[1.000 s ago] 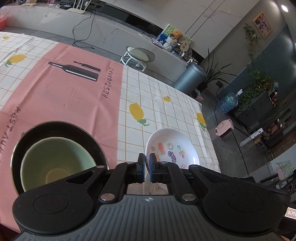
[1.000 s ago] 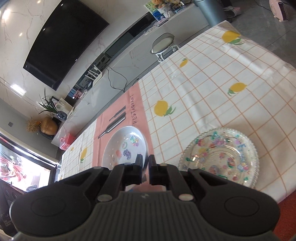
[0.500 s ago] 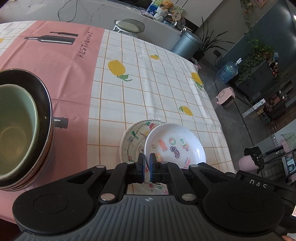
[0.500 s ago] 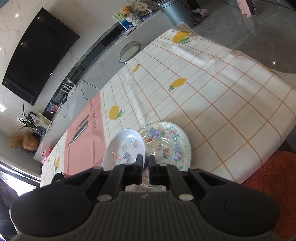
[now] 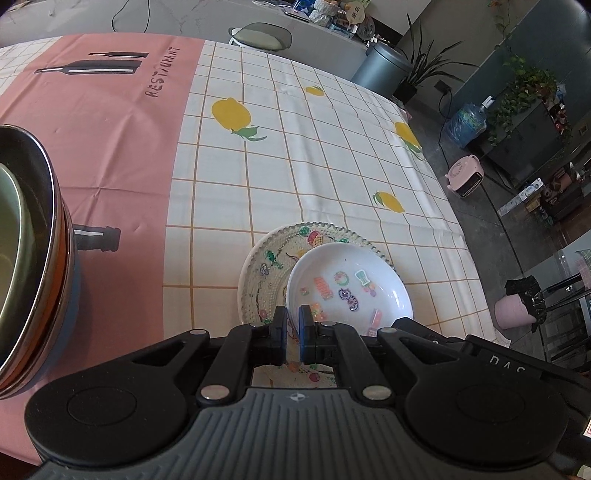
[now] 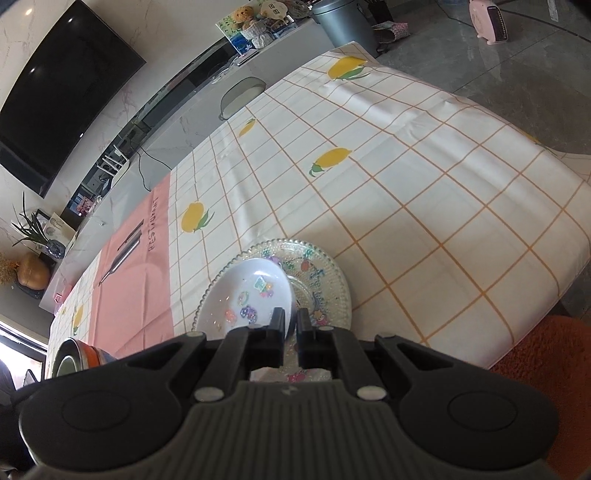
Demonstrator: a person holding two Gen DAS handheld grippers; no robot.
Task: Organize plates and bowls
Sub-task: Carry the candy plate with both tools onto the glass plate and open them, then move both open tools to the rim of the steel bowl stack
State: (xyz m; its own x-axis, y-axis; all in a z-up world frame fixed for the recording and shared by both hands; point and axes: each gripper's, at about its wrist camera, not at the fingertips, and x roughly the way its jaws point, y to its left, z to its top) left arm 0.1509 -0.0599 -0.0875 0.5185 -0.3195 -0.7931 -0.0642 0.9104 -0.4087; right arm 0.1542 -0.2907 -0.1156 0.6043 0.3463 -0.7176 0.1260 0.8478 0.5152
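Note:
A white bowl (image 5: 351, 284) with small colourful pictures inside sits tilted, low over a patterned glass plate (image 5: 266, 269) on the tablecloth. My left gripper (image 5: 293, 321) is shut on the bowl's near rim. My right gripper (image 6: 291, 321) is shut on the rim of the same white bowl (image 6: 247, 291) from the other side, above the glass plate (image 6: 325, 284). Whether the bowl rests on the plate cannot be told. A stack of bowls (image 5: 33, 258), green inside a dark one, stands at the left.
The table edge (image 6: 524, 339) runs close on the right, with an orange rug (image 6: 554, 354) below it. The stack of bowls (image 6: 77, 360) shows at the lower left of the right wrist view. A stool (image 5: 260, 35) stands beyond the far edge.
Both grippers have carried the white bowl away from the bowl stack, to the right and downward. It now sits over the glass plate, which had lain apart from it.

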